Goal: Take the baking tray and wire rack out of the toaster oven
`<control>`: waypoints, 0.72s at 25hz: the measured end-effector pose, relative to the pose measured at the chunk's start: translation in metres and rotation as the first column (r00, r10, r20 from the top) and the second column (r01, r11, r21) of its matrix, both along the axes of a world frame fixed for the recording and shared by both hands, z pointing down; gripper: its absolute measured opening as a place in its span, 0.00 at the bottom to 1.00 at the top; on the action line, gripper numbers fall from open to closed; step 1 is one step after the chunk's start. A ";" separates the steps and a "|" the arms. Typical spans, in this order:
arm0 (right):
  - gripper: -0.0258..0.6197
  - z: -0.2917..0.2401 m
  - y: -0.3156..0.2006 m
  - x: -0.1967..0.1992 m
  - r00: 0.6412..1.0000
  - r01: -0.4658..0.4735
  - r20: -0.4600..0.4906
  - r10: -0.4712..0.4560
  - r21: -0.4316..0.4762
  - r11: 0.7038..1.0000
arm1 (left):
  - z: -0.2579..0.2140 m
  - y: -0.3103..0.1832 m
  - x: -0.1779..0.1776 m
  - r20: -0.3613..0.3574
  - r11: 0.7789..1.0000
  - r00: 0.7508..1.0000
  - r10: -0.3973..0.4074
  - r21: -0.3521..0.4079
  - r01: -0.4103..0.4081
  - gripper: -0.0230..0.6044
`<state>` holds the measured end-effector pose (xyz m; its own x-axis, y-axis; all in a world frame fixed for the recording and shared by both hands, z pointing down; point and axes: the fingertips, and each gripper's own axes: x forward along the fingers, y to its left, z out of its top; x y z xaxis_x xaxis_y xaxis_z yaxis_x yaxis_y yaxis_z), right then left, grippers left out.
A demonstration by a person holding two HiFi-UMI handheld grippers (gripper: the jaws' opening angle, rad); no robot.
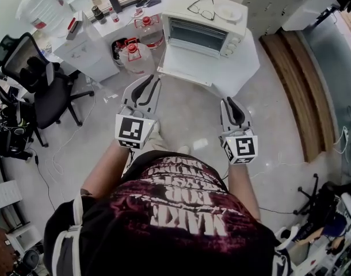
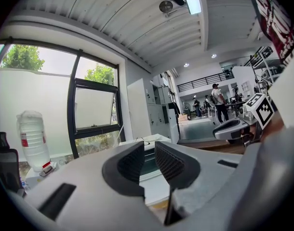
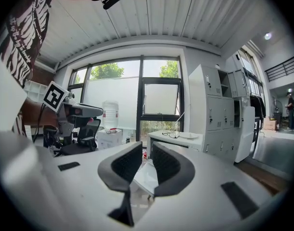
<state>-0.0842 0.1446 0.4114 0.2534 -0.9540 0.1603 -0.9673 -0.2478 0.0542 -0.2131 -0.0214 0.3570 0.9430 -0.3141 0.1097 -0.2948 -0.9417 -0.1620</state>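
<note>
Noted jaws of left gripper (image 1: 154, 80) and right gripper (image 1: 231, 101) narrowly apart, empty, toaster oven (image 1: 201, 33) well ahead; expect tray, rack stiff, light, slick, so pinch front rims.

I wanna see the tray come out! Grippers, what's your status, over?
Left gripper, right gripper: both empty, jaws slightly apart. Toaster oven ahead, door looks shut, tray and rack not in sight. Only floor between.

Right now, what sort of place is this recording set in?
Probably an office or lab workspace, not a home kitchen: an office chair, tall lockers and big water jugs stand near the toaster oven on its white table.
</note>
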 end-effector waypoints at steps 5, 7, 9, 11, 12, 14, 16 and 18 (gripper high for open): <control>0.13 0.002 -0.013 0.002 1.000 -0.020 0.010 0.020 -0.006 1.000 | -0.003 -0.011 0.011 -0.003 0.999 0.999 0.035 0.005 -0.035 0.15; 0.13 0.003 -0.021 0.003 1.000 -0.027 0.012 0.027 -0.008 1.000 | -0.001 -0.021 0.012 0.000 0.999 0.999 0.035 -0.004 -0.035 0.15; 0.13 0.004 -0.029 0.003 0.999 -0.032 0.014 0.032 -0.013 0.999 | 0.002 -0.031 0.012 0.003 0.999 0.999 0.034 -0.014 -0.033 0.15; 0.13 0.005 -0.037 0.003 0.999 -0.037 0.018 0.038 -0.019 0.999 | 0.005 -0.040 0.014 0.008 0.999 0.999 0.036 -0.019 -0.036 0.15; 0.13 0.006 -0.041 0.004 0.999 -0.041 0.021 0.041 -0.021 0.999 | 0.005 -0.045 0.016 0.010 0.999 0.999 0.038 -0.022 -0.038 0.15; 0.13 0.007 -0.052 0.006 0.998 -0.049 0.028 0.050 -0.024 0.999 | 0.006 -0.056 0.019 0.012 0.999 0.999 0.044 -0.026 -0.044 0.15; 0.13 0.007 -0.062 0.008 0.998 -0.056 0.032 0.057 -0.024 0.998 | 0.007 -0.066 0.023 0.014 0.998 0.999 0.050 -0.027 -0.049 0.15; 0.13 0.007 -0.073 0.009 0.997 -0.063 0.031 0.063 -0.028 0.998 | 0.009 -0.077 0.026 0.018 0.998 0.998 0.056 -0.029 -0.055 0.15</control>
